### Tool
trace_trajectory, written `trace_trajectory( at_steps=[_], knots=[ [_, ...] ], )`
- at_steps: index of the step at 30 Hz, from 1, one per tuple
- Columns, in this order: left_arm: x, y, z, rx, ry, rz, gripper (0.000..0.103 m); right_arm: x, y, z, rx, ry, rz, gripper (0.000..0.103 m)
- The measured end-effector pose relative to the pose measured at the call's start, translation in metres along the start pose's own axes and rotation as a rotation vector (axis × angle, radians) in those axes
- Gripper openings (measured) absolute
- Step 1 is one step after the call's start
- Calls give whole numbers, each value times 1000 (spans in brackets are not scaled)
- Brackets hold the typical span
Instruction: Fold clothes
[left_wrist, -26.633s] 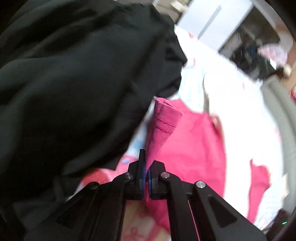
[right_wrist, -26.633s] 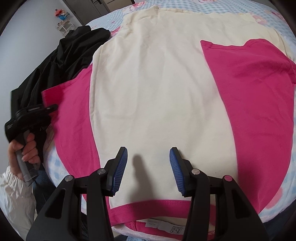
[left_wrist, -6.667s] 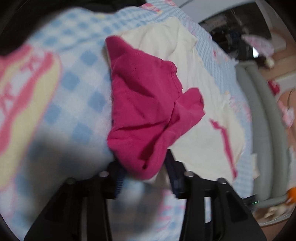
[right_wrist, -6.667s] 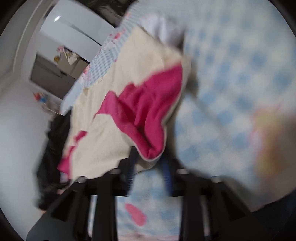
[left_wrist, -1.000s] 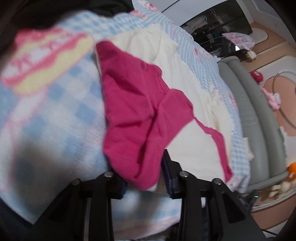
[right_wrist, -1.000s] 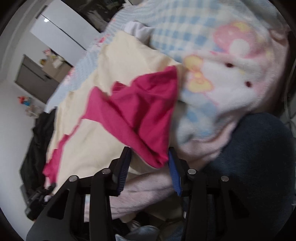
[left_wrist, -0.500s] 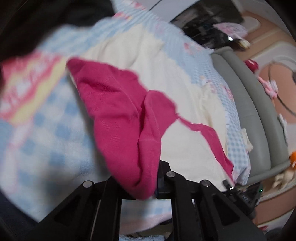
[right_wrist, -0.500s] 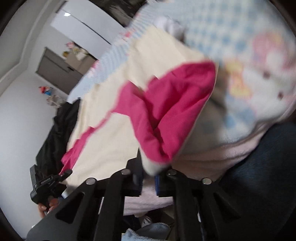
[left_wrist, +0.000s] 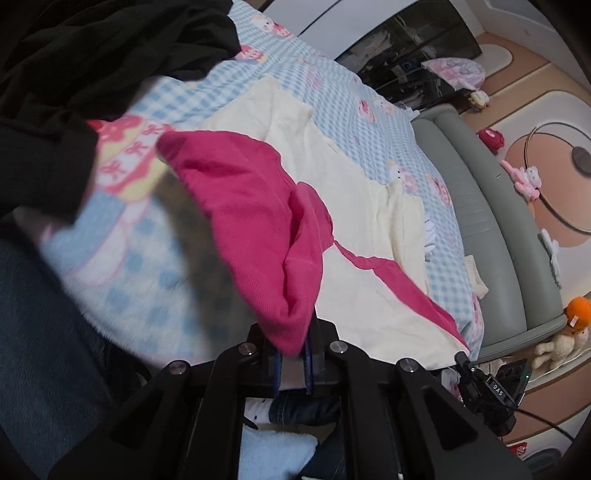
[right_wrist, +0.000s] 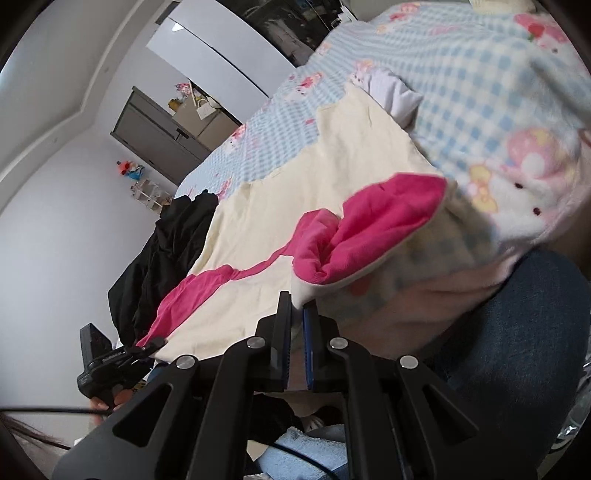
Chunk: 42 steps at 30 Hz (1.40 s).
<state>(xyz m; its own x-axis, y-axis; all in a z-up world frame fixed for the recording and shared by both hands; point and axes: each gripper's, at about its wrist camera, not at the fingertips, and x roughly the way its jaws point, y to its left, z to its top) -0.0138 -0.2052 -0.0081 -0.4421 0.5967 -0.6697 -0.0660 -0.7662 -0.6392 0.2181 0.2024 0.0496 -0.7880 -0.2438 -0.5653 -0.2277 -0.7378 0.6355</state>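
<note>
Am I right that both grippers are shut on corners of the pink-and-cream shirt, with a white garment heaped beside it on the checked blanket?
Not quite: the heaped garment is black, as the left wrist view shows. Both the left gripper and right gripper are shut on the shirt, over the checked blanket.

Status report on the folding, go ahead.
Left gripper and right gripper shut on pink-and-cream shirt, near corners lifted off checked blanket. Black clothing pile alongside, not blocking.

The shirt (left_wrist: 354, 206) is lying flat across the blanket (left_wrist: 155, 295), with one near corner sitting in the left gripper (left_wrist: 291, 360) and the other in the right gripper (right_wrist: 297, 347). A dark pile (left_wrist: 92, 62) is sitting beyond the shirt's left side.
</note>
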Motion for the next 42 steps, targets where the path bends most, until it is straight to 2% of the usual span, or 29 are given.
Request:
trace_trajectory(
  at_steps=[4, 7, 11, 14, 17, 18, 19, 20, 22, 23, 25, 28, 30, 32, 33, 34, 38, 40, 42],
  knots=[
    [-2, 1, 5, 15, 38, 9, 9, -2, 17, 0, -42, 8, 6, 4],
    [14, -1, 19, 29, 83, 22, 9, 12, 6, 2, 5, 35, -10, 4],
    [23, -15, 43, 71, 84, 19, 9, 25, -1, 17, 25, 36, 11, 4],
    [27, -32, 80, 102, 58, 12, 9, 34, 5, 45, -3, 13, 34, 4],
    [46, -55, 144, 127, 18, -24, 12, 58, 18, 94, -46, -40, 50, 4],
    [55, -60, 166, 122, 8, -35, 16, 66, 22, 111, -57, -67, 54, 5],
    [63, -65, 183, 121, -2, -43, 34, 82, 23, 130, -62, -90, 37, 5],
    [70, -68, 198, 106, -16, -30, 56, 97, 23, 150, -66, -113, 21, 6],
    [84, -62, 217, 91, -18, -17, 59, 119, 16, 169, -37, -119, -24, 20],
    [90, -59, 225, 85, -16, -14, 60, 132, 11, 178, -18, -105, -43, 20],
    [97, -46, 224, 110, -23, 48, 60, 144, -1, 178, 16, -49, -28, 24],
    [109, -24, 212, 195, -17, 164, 60, 153, -12, 166, -38, 0, -127, 32],
    [115, -13, 204, 229, -4, 173, 60, 160, -18, 158, -97, 43, -215, 35],
    [120, -7, 196, 263, 14, 161, 62, 160, -20, 156, -147, 36, -261, 51],
    [124, -9, 192, 298, 21, 174, 64, 162, -21, 155, -163, 36, -273, 67],
    [130, -13, 188, 342, 32, 212, 66, 163, -22, 154, -179, 36, -286, 71],
    [156, -19, 170, 476, 112, 355, 66, 188, -37, 145, -261, 140, -418, 71],
    [162, -24, 157, 556, 122, 393, 64, 188, -39, 142, -276, 146, -406, 71],
    [162, -26, 149, 599, 117, 408, 56, 189, -42, 139, -278, 167, -384, 72]
  ],
)
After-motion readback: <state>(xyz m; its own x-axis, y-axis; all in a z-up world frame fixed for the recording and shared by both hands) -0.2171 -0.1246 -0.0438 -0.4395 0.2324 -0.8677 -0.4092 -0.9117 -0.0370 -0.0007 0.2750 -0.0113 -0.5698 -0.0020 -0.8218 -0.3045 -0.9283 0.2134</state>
